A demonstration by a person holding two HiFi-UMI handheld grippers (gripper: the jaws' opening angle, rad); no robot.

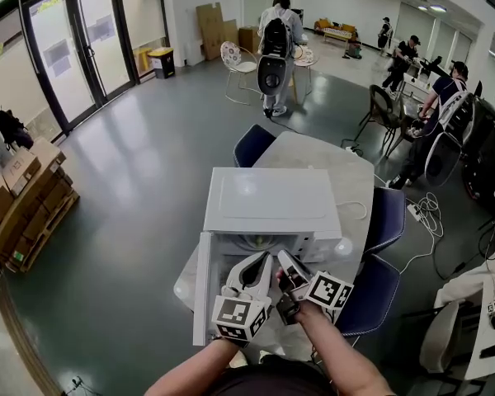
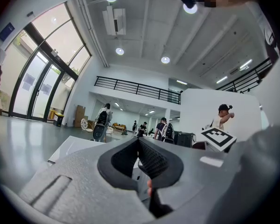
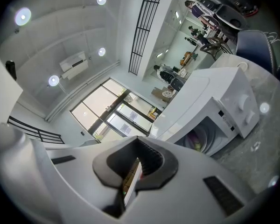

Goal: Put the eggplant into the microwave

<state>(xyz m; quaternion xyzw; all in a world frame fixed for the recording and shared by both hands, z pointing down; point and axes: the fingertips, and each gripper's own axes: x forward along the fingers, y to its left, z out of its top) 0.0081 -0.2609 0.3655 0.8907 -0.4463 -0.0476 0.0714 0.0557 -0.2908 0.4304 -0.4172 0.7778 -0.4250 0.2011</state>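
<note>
Hovering before the open microwave (image 1: 272,205) on the tabletop (image 1: 338,172), the left tongs (image 1: 262,262) and right tongs (image 1: 285,261) are each pressed closed, holding nothing. The eggplant (image 3: 196,141) looks already inside the cavity, so the task seems nearly done; the next move is probably swinging the door (image 1: 200,291) shut.

Plain white boxy microwave (image 1: 271,200), purple eggplant with a green tip (image 3: 195,141) inside it, pale grey left gripper (image 1: 262,262) and right gripper (image 1: 284,261) in front of it, their black-and-white square-patterned marker cubes (image 1: 239,318), black ribbed pads (image 2: 151,160), navy blue chairs (image 1: 371,299) beside it, glossy dark grey floor (image 1: 148,188) around it.
</note>
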